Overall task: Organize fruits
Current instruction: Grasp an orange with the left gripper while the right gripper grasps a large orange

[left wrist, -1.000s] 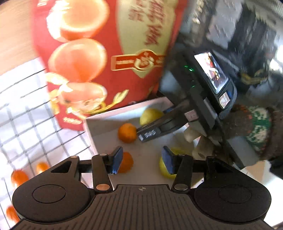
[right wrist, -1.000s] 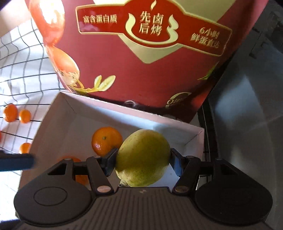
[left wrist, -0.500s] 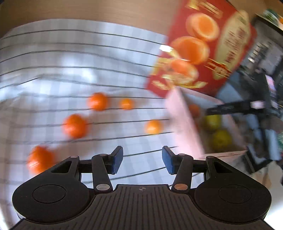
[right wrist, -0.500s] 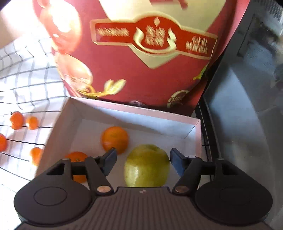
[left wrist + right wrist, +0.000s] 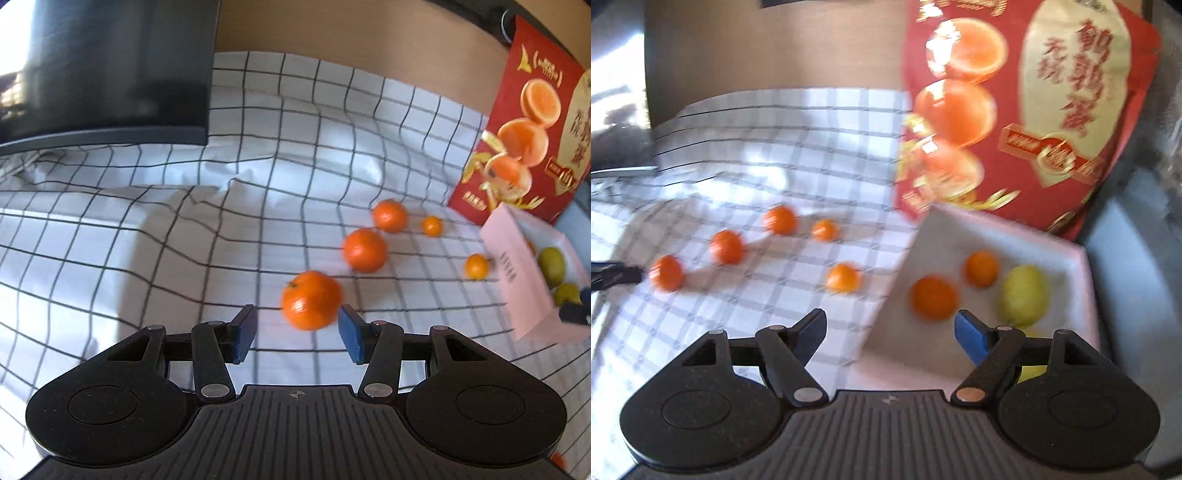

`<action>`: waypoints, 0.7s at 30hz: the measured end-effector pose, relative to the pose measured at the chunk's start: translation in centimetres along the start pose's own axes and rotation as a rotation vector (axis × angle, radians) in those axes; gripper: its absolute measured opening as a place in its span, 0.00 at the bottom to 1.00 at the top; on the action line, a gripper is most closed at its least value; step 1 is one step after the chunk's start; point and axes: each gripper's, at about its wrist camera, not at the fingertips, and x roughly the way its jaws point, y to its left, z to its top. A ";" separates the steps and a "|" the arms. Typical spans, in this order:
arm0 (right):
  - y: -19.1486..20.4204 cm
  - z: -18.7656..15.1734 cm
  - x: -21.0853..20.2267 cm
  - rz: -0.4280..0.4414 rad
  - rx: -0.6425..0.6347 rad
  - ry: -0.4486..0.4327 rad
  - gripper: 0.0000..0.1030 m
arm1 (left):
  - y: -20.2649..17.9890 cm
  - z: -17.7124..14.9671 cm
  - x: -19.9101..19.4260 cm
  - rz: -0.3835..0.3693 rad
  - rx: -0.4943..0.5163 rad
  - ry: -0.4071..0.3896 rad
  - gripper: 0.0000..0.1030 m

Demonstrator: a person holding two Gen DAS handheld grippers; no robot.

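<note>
Left wrist view first: my left gripper (image 5: 297, 334) sat with its jaws parted and nothing pinched. The nearest orange (image 5: 311, 300) was just past the tips, hugging the right blue pad, but I couldn't tell if it actually touched. It lay on the checked cloth (image 5: 147, 240) like the rest. At about 1 o'clock from it came a second orange (image 5: 365, 250), then a third (image 5: 390, 215) further along the same line. Two tiny ones trailed off toward 2 o'clock, one (image 5: 431, 226) by the red bag (image 5: 517, 147), one (image 5: 477, 266) just beside the pink box (image 5: 513, 266). Inside that box I could see two yellow-green fruits (image 5: 551, 262). A dark screen (image 5: 110, 74) filled the 10 o'clock corner.

Right wrist view, pretty blurry: my right gripper (image 5: 890, 334) was opening, jaws wide, nothing between them. The box wall (image 5: 1078, 280) sat at 2 o'clock, holding two oranges, a bigger one (image 5: 934, 298) near the right pad and a smaller one (image 5: 981, 268) behind it, plus a yellow-green fruit (image 5: 1024, 295) beside them. Five loose oranges were scattered on the cloth from 9 to 12 o'clock, the closest (image 5: 843, 277) near the box's edge. The left gripper's tip (image 5: 617, 275) poked in at 9 o'clock, right beside the far-left orange (image 5: 666, 273). The red bag stood upright behind the box.
</note>
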 end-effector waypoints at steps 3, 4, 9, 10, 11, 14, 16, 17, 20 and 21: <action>1.8 -1.8 -0.3 0.056 0.029 0.036 0.75 | 0.4 -0.2 0.0 -0.008 0.008 -0.003 0.52; 2.2 -2.3 -0.2 0.070 0.037 0.049 0.75 | 0.4 -0.2 0.0 -0.024 0.007 -0.009 0.52; 2.8 -4.6 -0.3 0.076 0.068 0.098 0.75 | 0.0 0.0 0.5 -0.096 0.032 -0.024 0.52; 2.7 -4.9 -0.2 0.075 0.077 0.109 0.75 | -0.2 0.1 0.8 -0.097 0.041 -0.024 0.52; 2.5 -5.2 0.1 0.075 0.088 0.120 0.75 | -0.4 0.2 1.1 -0.093 0.047 -0.020 0.52; 2.1 -5.9 0.2 0.086 0.111 0.138 0.75 | -0.6 0.6 2.8 -0.049 0.056 0.009 0.52; 2.1 -6.1 -0.2 0.105 0.121 0.140 0.75 | -0.6 0.6 3.7 -0.036 0.050 0.023 0.55; 2.1 -6.2 -0.5 0.126 0.127 0.137 0.75 | -0.5 0.6 4.0 -0.039 0.046 0.025 0.56; 2.4 -6.3 -1.5 0.189 0.139 0.129 0.75 | -0.7 0.6 4.6 -0.060 0.045 0.029 0.56; 2.6 -6.3 -1.8 0.208 0.137 0.129 0.75 | -0.9 0.7 4.9 -0.064 0.047 0.030 0.56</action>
